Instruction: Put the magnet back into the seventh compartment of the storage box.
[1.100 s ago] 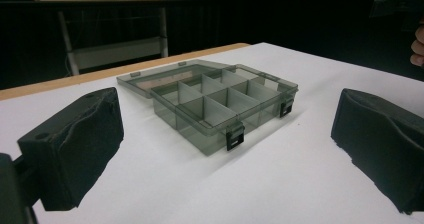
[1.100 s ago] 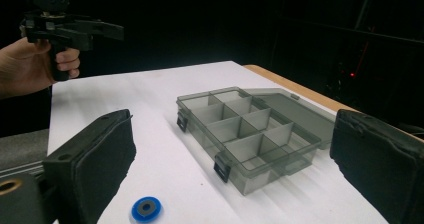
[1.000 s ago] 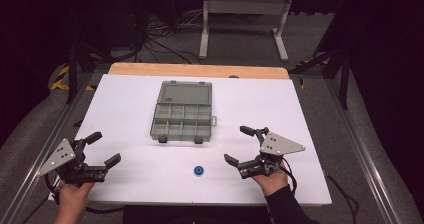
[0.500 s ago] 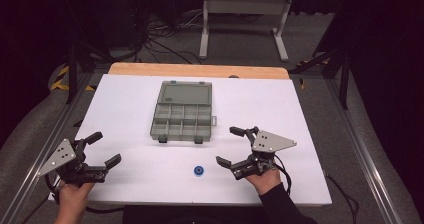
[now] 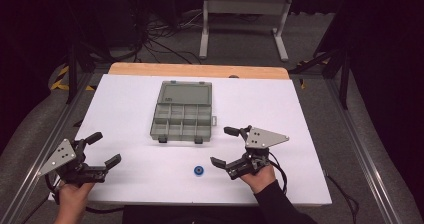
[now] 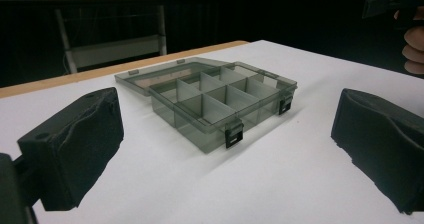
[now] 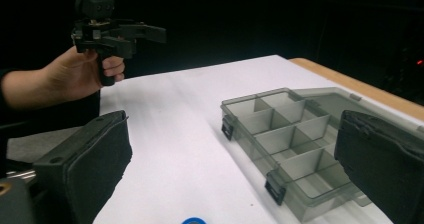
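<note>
A smoky grey organizer box (image 5: 182, 115) lies open in the middle of the white table (image 5: 280, 104), lid flat behind it, its compartments empty (image 6: 215, 101) (image 7: 290, 134). A small blue ring (image 5: 199, 171) lies on the table in front of the box, and its top edge shows between the jaws of the right gripper view (image 7: 194, 221). My left gripper (image 5: 106, 147) (image 6: 230, 149) is held open at the front left, holding nothing. My right gripper (image 5: 221, 146) (image 7: 235, 169) is open just right of the ring, jaws pointing left, also holding nothing.
The wooden back edge (image 5: 200, 70) of the table lies beyond the box. A metal stand (image 5: 245, 19) and cables sit on the floor behind. Metal rails (image 5: 350, 134) run along both table sides. The other hand with its gripper (image 7: 117, 31) appears far off.
My right gripper has moved left, closer to the blue ring. The left gripper, the box and the ring have stayed put.
</note>
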Tool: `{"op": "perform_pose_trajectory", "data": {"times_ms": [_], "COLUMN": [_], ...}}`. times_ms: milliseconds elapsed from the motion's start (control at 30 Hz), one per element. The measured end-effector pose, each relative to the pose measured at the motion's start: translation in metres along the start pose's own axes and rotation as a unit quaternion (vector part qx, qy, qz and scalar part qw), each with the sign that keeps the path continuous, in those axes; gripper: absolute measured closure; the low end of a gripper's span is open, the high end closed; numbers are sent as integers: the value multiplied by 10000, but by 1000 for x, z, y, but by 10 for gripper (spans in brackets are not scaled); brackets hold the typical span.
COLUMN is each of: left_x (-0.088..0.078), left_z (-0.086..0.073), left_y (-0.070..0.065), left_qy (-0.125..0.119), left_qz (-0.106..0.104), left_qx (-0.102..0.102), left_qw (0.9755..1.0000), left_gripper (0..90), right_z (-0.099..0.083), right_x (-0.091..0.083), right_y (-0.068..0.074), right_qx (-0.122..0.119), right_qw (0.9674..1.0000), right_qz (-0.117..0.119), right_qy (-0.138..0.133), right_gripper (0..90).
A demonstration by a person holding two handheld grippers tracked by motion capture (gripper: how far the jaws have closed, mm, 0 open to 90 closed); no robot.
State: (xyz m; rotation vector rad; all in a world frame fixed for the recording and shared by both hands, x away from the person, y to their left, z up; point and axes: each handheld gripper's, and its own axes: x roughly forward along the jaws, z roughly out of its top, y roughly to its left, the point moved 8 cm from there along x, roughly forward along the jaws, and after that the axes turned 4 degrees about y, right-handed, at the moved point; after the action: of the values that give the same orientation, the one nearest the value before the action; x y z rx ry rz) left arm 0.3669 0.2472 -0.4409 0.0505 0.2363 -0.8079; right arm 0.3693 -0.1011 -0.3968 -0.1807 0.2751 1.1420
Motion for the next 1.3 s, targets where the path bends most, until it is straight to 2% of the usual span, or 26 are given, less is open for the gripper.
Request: {"op": "perform_pose_trajectory", "data": {"times_ms": [133, 300, 433, 567, 667, 867, 967, 1000, 1100, 1300], "left_x": [0, 0, 0, 0, 0, 1, 1, 1, 1, 0], "left_z": [0, 0, 0, 0, 0, 0, 0, 0, 0, 0], "left_y": [0, 0, 0, 0, 0, -1, -1, -1, -1, -1], "left_qy": [-1, 8, 13, 27, 32, 24, 21, 22, 32, 31], "left_qz": [2, 4, 3, -4, -12, -9, -5, -7, -16, -9], "left_qx": [11, 16, 19, 37, 33, 19, 19, 19, 25, 20], "left_qw": [10000, 10000, 10000, 10000, 10000, 10000, 10000, 10000, 10000, 10000], "left_gripper": [7, 7, 7, 7, 7, 8, 8, 8, 8, 8], "right_z": [0, 2, 4, 4, 2, -6, -10, -11, -14, -17], "right_x": [7, 11, 13, 14, 16, 22, 25, 26, 28, 31], "right_y": [4, 4, 4, 3, 2, 5, 5, 6, 5, 5], "right_qx": [-81, -205, -232, -263, -307, -160, -191, -190, -193, -249], "right_qw": [9997, 9973, 9938, 9885, 9825, 9706, 9634, 9619, 9530, 9412], "right_qz": [99, 72, 81, 70, 57, 250, 244, 246, 190, 150], "right_qy": [208, 707, 1087, 1490, 1836, 2387, 2664, 2717, 3017, 3366], "right_gripper": [46, 101, 116, 116, 114, 112, 112, 112, 112, 112]}}
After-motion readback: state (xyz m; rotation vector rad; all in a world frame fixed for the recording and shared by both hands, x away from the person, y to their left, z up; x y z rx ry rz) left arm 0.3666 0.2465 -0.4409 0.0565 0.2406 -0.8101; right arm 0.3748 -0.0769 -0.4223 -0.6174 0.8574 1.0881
